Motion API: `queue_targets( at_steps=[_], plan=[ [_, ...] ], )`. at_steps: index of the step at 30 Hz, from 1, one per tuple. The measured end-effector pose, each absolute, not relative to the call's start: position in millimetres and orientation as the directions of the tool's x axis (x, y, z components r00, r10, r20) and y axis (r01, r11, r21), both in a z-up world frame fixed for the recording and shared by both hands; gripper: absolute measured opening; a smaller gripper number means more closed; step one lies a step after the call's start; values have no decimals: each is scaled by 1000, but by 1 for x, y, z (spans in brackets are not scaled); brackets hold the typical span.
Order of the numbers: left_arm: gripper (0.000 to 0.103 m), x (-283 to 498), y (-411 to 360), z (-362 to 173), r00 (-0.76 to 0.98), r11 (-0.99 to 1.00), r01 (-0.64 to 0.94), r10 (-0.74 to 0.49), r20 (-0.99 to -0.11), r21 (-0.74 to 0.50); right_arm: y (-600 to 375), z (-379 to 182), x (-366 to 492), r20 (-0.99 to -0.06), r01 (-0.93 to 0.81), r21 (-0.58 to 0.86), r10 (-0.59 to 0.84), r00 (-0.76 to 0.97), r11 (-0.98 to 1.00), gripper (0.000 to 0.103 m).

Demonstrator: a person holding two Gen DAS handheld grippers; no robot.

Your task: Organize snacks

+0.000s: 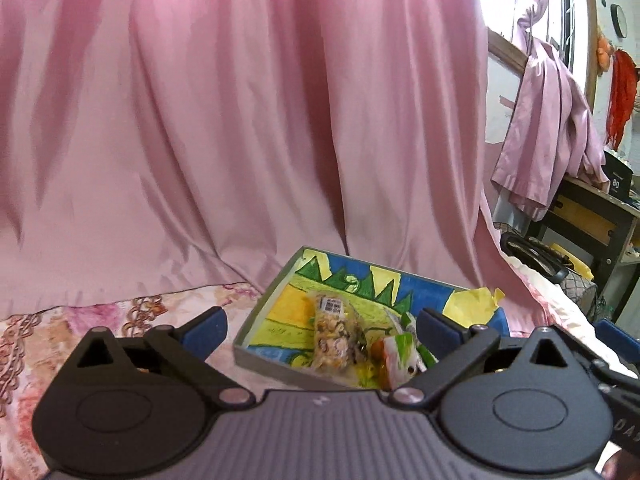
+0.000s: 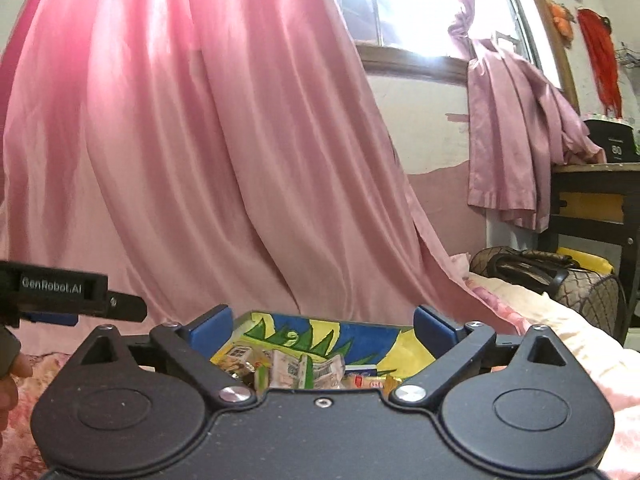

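A pink curtain is hanging behind a floral bedspread, where a painted tray is sitting. The left gripper is hovering with jaws spread wide, gripping nothing; a clear snack packet is lying in the tray beside a green-and-orange packet. The right gripper is gaping equally wide, empty, above more snack packets.

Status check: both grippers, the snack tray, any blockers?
Left gripper open, empty. Right gripper open, empty. Snack packets lying in the painted tray on the bed. Nothing in the way.
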State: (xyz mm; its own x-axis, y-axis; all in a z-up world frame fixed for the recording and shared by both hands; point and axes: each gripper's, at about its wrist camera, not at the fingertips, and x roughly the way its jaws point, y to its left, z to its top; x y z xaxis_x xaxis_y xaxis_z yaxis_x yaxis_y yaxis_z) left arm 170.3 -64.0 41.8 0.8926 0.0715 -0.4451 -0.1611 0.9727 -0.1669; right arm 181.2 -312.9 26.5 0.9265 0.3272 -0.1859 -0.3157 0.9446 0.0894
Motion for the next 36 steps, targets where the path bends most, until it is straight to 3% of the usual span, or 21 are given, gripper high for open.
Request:
queue_targets(
  at_steps=[13, 36],
  plan=[
    [102, 116, -55, 32, 894, 980, -155, 84, -440, -128, -326, 26, 116, -184, -265, 120, 284, 941, 957, 102],
    [103, 60, -49, 6, 888, 991, -96, 43, -457, -94, -315, 14, 55, -257, -230, 118, 254, 932, 966, 102]
  ],
)
